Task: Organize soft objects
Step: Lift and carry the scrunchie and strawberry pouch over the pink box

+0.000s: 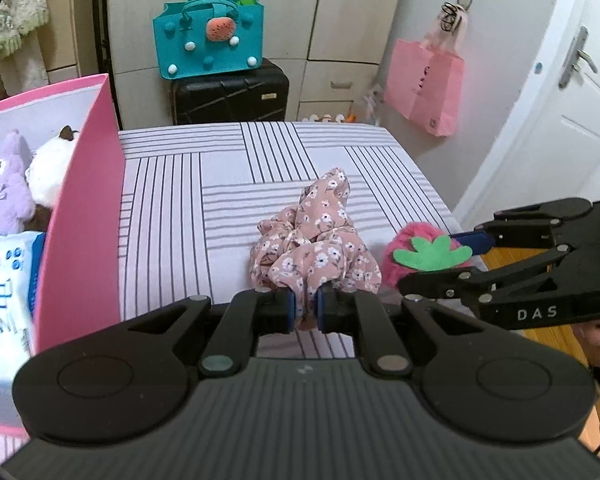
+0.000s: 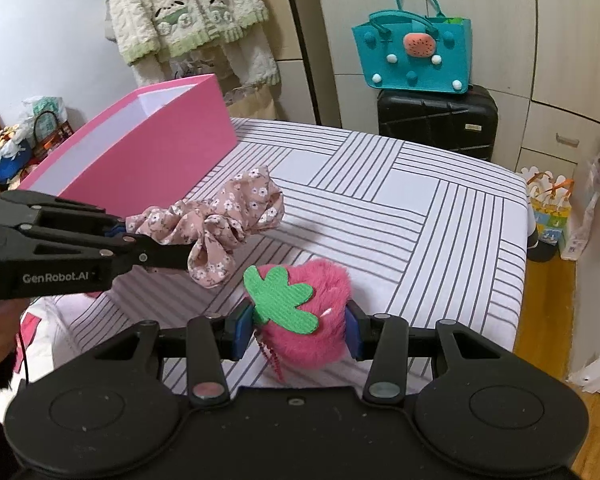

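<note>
At the far left stands a pink box (image 1: 80,208) on the striped bed (image 1: 220,168). Inside it lie a purple plush toy (image 1: 4,196), a white plush toy (image 1: 50,172) and a pack of wipes (image 1: 8,288).

To the right of the box, the left gripper (image 1: 304,312) is closed tight on a pink flowered scrunchie (image 1: 320,236). Its blue pads pinch the near edge of the cloth, and the rest of the scrunchie hangs forward from the jaws. In the right wrist view, the scrunchie (image 2: 220,224) is lifted clear of the bed, just beside the side wall of the box (image 2: 160,152).

Further right, the right gripper (image 2: 296,332) holds a fluffy pink strawberry toy (image 2: 316,320) with a green felt leaf (image 2: 280,296). The jaws stand only partly closed, because the soft body of the toy fills the space between the pads. The strawberry is near the scrunchie, a little lower and to the right of it, above the bed.

Behind the bed, a teal bag (image 1: 210,36) sits on a black suitcase (image 1: 230,96). A pink paper bag (image 1: 424,84) hangs on the wall at the right.
</note>
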Tool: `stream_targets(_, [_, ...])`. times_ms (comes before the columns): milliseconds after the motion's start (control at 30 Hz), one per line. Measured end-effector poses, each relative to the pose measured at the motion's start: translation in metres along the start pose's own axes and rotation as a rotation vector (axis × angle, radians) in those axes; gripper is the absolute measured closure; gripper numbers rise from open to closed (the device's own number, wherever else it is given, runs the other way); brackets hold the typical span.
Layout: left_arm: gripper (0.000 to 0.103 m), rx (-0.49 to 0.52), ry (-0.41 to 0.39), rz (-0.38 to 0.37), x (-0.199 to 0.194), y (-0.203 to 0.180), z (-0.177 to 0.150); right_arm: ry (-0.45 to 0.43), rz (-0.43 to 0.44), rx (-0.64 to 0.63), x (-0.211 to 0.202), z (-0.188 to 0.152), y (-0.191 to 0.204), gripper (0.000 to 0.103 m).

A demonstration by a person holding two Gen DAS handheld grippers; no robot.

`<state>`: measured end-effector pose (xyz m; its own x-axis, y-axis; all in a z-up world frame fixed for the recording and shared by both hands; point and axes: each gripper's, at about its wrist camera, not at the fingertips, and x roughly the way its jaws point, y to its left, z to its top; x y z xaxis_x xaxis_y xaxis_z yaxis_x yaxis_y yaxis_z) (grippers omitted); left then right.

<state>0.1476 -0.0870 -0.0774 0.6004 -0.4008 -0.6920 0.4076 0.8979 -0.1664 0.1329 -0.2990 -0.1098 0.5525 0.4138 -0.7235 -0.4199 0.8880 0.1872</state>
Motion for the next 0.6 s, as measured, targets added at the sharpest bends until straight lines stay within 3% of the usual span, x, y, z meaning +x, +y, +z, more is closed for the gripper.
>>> stream_targets(167, [0.094, 0.033, 0.053, -0.026, -0.019, 0.005, -0.006, 0.017, 0.025, -0.023, -0.014, -0.008, 0.014, 0.052])
stream_targets(400, [0.094, 0.057, 0.187, -0.095, -0.043, 0.012, -0.016, 0.077, 0.077, -0.055, -0.024, -0.011, 0.036, 0.052])
stream_targets(600, [0.094, 0.052, 0.196, -0.127, -0.076, 0.020, -0.023, 0.104, 0.130, -0.075, -0.033, -0.008, 0.058, 0.052])
